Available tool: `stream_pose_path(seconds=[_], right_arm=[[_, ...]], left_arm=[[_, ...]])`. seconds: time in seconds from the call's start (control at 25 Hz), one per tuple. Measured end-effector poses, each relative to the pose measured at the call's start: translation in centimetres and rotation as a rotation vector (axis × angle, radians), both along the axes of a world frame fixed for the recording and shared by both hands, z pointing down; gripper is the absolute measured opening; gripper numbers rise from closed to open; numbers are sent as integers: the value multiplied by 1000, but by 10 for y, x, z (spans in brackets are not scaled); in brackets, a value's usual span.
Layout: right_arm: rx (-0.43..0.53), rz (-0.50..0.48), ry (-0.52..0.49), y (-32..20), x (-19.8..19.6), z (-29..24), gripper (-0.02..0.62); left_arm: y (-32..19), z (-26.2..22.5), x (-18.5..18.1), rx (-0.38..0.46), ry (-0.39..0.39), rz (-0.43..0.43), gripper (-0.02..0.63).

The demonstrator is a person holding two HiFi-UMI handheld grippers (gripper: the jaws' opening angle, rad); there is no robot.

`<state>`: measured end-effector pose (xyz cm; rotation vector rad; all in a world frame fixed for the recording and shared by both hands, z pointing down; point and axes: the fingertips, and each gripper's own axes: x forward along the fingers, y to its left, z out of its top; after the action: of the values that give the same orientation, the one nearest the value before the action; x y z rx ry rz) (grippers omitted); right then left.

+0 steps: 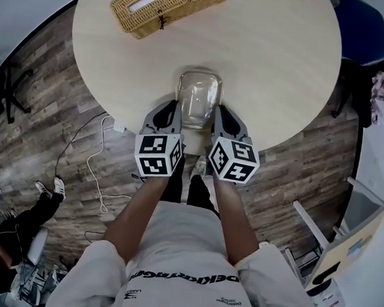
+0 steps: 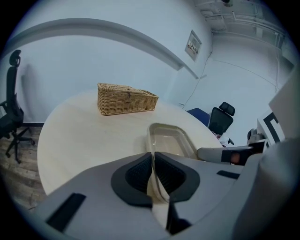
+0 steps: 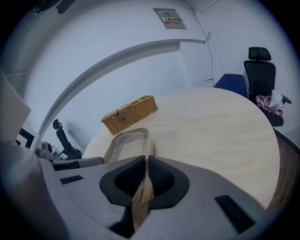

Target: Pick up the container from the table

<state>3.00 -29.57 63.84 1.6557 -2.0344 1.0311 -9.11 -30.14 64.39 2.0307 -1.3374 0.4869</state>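
Now | clear container [image 1: 198, 94] empty | left hand-held gripper [image 2: 153, 164], right hand-held gripper [image 3: 143, 168] clamp its walls

Table [image 1: 271, 70]: round, pale, set beneath left tongs [image 1: 174, 108].
Floor [image 1: 63, 106]: dark planks, seen outside left tongs.
Chairs: blue chair [image 1: 364, 30], black chair [image 3: 260, 65], seen beyond right tongs [image 1: 220, 112].

The table [image 1: 284, 77] lies open around the container [image 1: 199, 97], wicker basket [image 1: 165, 7] well apart.
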Motion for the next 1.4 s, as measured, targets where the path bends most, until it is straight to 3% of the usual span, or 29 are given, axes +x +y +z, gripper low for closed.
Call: stream_pose_path(seconds=[1.4], right_arm=[[289, -115, -24, 65, 4, -178, 52]], left_arm=[[81, -183, 2, 300, 8, -127, 34]])
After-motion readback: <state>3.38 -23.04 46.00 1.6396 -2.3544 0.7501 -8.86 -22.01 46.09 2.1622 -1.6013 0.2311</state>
